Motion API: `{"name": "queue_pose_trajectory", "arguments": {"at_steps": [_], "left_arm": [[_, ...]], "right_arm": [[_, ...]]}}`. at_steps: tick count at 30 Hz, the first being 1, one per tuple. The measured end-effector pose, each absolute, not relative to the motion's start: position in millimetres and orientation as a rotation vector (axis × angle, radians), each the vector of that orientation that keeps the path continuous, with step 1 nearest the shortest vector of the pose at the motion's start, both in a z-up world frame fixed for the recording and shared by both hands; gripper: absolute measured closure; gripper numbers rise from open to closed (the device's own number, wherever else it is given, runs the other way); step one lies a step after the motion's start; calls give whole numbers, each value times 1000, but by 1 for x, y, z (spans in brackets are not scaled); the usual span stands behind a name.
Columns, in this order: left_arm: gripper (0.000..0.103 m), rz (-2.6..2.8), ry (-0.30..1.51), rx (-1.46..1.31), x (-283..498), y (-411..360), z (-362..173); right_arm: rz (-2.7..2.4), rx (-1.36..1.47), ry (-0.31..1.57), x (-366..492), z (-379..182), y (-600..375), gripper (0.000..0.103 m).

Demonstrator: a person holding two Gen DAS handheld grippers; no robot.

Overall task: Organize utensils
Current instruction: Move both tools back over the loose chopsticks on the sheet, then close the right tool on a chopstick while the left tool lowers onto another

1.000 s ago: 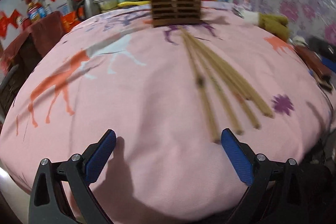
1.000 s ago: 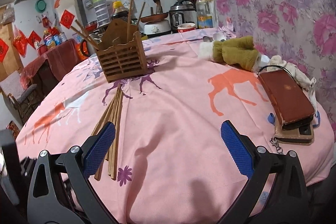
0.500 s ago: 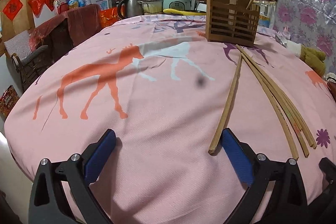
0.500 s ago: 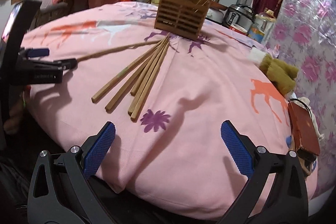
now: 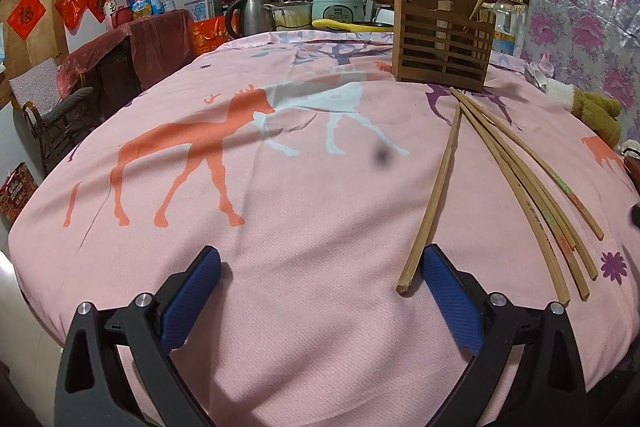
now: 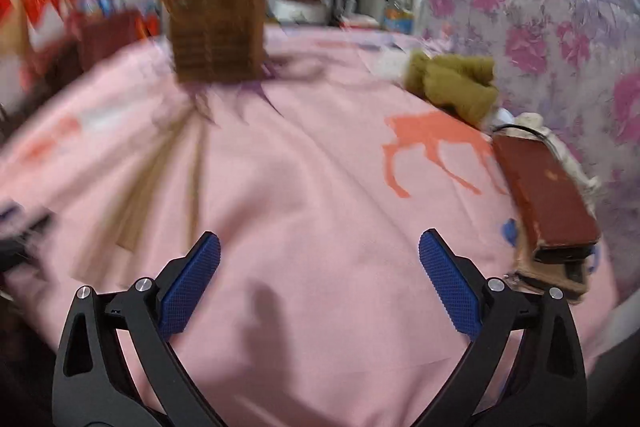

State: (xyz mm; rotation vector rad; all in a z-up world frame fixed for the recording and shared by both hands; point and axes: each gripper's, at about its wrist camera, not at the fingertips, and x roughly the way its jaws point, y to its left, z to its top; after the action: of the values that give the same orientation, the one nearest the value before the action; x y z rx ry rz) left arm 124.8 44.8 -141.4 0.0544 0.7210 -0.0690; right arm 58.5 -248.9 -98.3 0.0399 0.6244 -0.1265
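Several wooden chopsticks [image 5: 516, 179] lie fanned on the pink tablecloth [image 5: 280, 187], thin ends toward a slatted wooden utensil holder [image 5: 440, 43] that has a few chopsticks standing in it. One chopstick [image 5: 434, 195] lies apart; its near end sits just inside my left gripper's right finger. My left gripper [image 5: 318, 269] is open and empty, low over the cloth. My right gripper [image 6: 319, 255] is open and empty; its view is blurred and shows the holder [image 6: 218, 31] and chopsticks [image 6: 160, 179] to its left.
A brown wallet on a phone [image 6: 548, 203] lies at the table's right edge, with an olive plush toy [image 6: 456, 87] behind it. Beyond the table are a kettle [image 5: 250, 13], pots, a rice cooker [image 5: 338, 7] and a chair [image 5: 52, 115] on the left.
My left gripper has barely moved beside the lone chopstick. My right gripper has swung to the right, so the chopsticks now sit at its left and the wallet at its right.
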Motion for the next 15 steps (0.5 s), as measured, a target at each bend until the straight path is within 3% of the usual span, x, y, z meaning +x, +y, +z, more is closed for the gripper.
{"name": "queue_pose_trajectory", "arguments": {"at_steps": [3,8,11,15], "left_arm": [[4,-69,722,54,125,45,-142],[4,-69,721,54,125,45,-142],[4,-69,721,54,125,45,-142],[4,-69,721,54,125,45,-142]], "right_arm": [[-33,-69,572,47,-96,-220,8],[27,-102,612,53,-104,-207,41],[74,-54,622,59,-103,-211,53],[155,36,666,77,-107,-214,63]]}}
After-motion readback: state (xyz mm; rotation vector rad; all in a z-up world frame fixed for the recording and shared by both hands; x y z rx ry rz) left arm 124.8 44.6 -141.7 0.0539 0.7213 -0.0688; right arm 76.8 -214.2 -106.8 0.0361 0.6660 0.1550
